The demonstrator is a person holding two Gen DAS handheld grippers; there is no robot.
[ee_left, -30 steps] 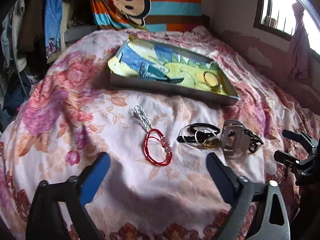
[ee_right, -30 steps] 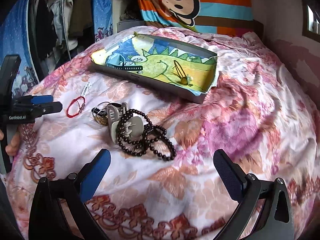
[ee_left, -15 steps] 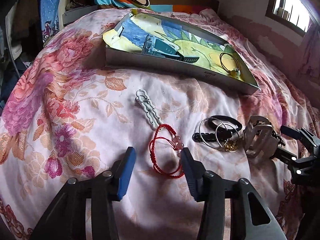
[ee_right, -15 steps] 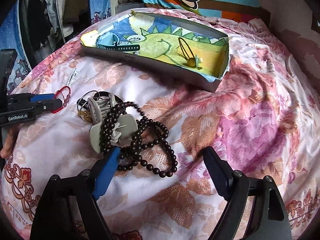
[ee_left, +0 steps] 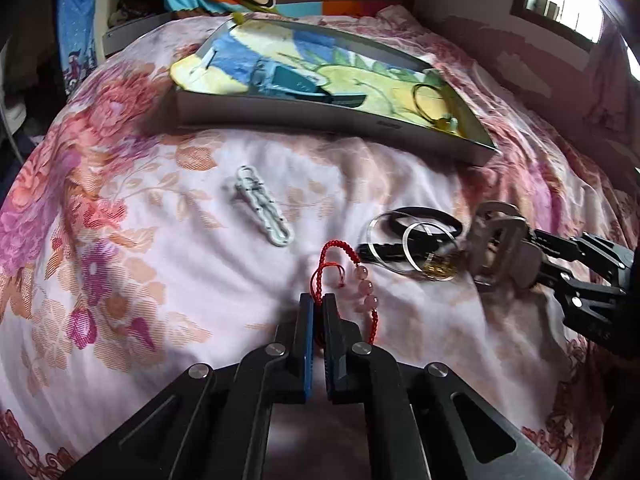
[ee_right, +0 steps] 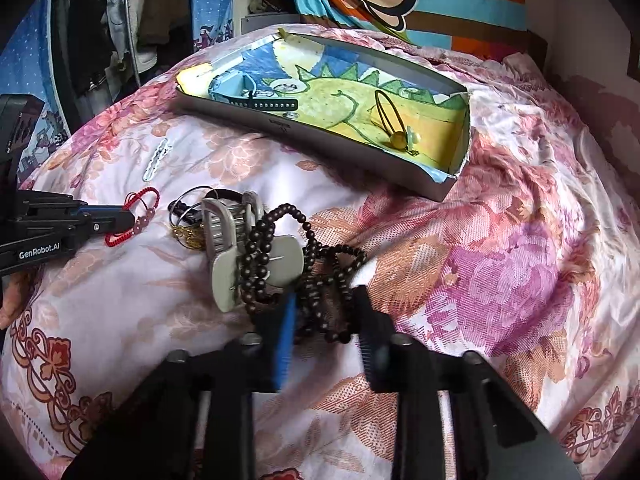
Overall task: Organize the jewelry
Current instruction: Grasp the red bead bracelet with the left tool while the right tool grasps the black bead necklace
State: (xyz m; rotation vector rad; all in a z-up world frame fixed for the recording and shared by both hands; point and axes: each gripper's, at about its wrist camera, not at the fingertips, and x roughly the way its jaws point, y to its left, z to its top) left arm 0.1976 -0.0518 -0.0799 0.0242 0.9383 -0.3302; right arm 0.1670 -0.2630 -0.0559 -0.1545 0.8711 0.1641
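Observation:
My left gripper (ee_left: 318, 300) is shut on the cord of the red bracelet (ee_left: 360, 280) with pink beads, which lies on the floral bedspread. From the right wrist view the same gripper (ee_right: 124, 216) comes in from the left, pinching the red bracelet (ee_right: 140, 216). My right gripper (ee_right: 325, 300) has its jaws closing on a bunch of the dark bead necklace (ee_right: 320, 272), and both pads touch the beads. The necklace is draped over a grey hair claw (ee_right: 224, 240). A shallow tray (ee_right: 320, 136) with a dinosaur picture inside lies further back.
Silver hoops (ee_left: 400, 240), a black hair tie (ee_left: 424, 216) and a gold piece lie beside the claw (ee_left: 500, 248). A white chain clip (ee_left: 262, 212) lies left of them. The tray (ee_left: 320, 120) holds a blue watch (ee_left: 280, 80) and a bead hair tie (ee_left: 432, 100). Clothes hang at the left.
Both grippers came down toward the bedspread and closed from wide open. The left one took hold of the red bracelet; the right one closed in around the dark beads.

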